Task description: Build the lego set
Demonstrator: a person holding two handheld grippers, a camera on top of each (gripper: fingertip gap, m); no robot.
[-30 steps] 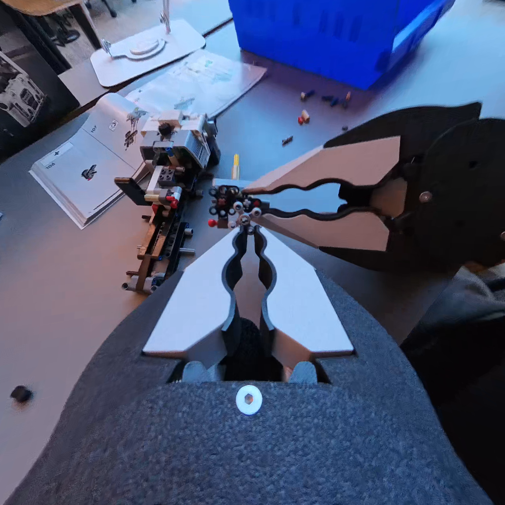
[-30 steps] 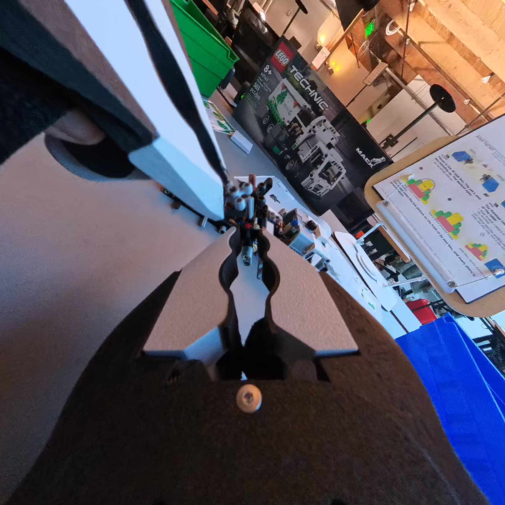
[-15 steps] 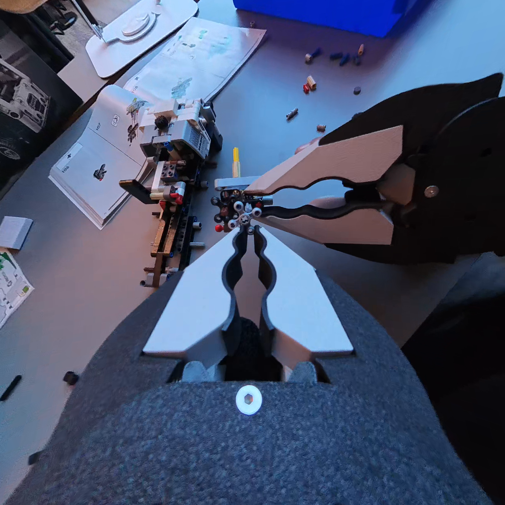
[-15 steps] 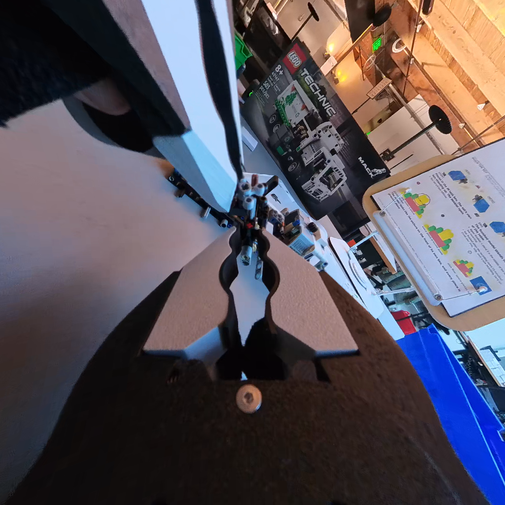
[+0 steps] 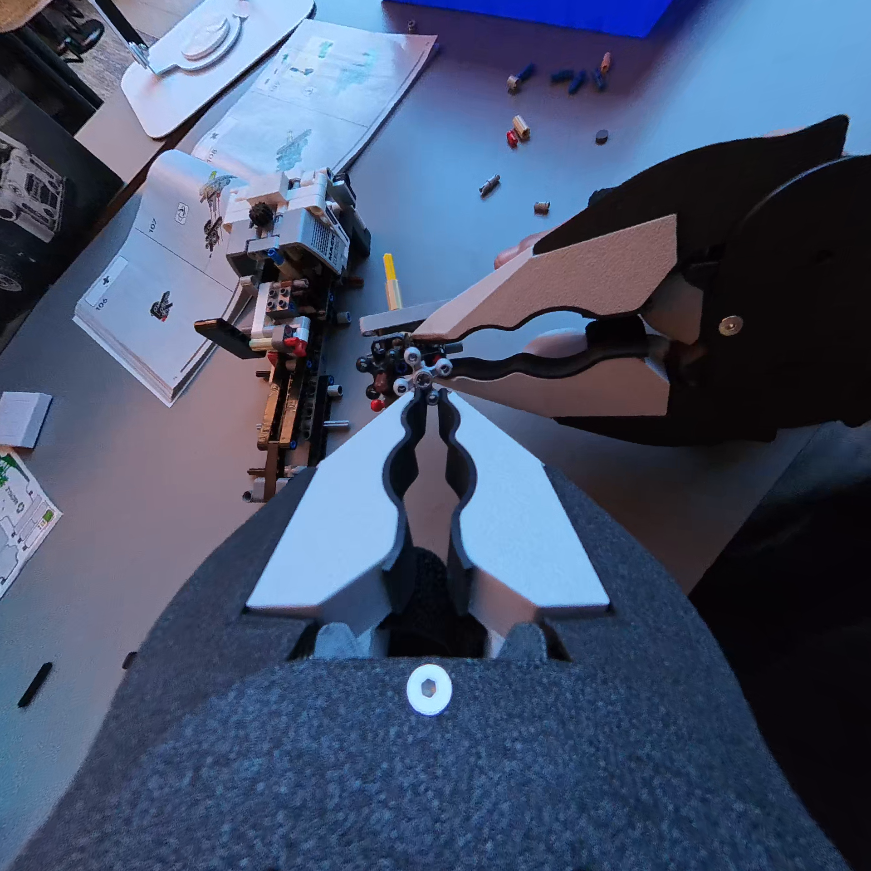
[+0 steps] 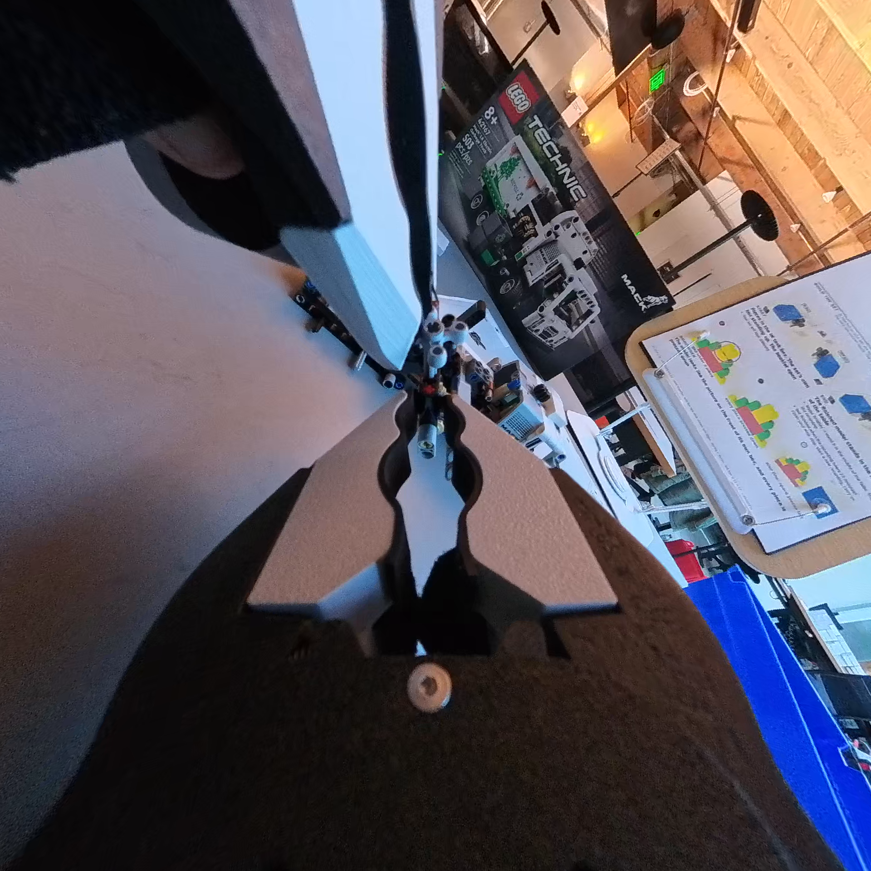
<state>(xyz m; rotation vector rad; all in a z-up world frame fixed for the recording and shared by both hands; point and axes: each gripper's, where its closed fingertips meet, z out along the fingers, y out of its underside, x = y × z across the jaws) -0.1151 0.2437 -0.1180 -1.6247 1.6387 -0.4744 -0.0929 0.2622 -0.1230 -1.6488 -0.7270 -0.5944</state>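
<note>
While gripped, small subassembly [image 5: 407, 370] between both claws: left claw [image 5: 426, 398], right claw [image 6: 431, 400].

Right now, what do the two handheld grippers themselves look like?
Left gripper: grey felt-like body, pale wedge fingers with wavy black inner pads, a white washer screw. Right gripper: black body, tan-tinted wedge fingers, the same wavy pads, a metal screw.

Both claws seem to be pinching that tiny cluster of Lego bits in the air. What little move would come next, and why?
Probably a gentle squeeze together. The left claw and right claw both grip the small gear assembly above the table, beside the truck chassis. The piece looks not yet seated, so pressing before releasing seems sensible.
</note>
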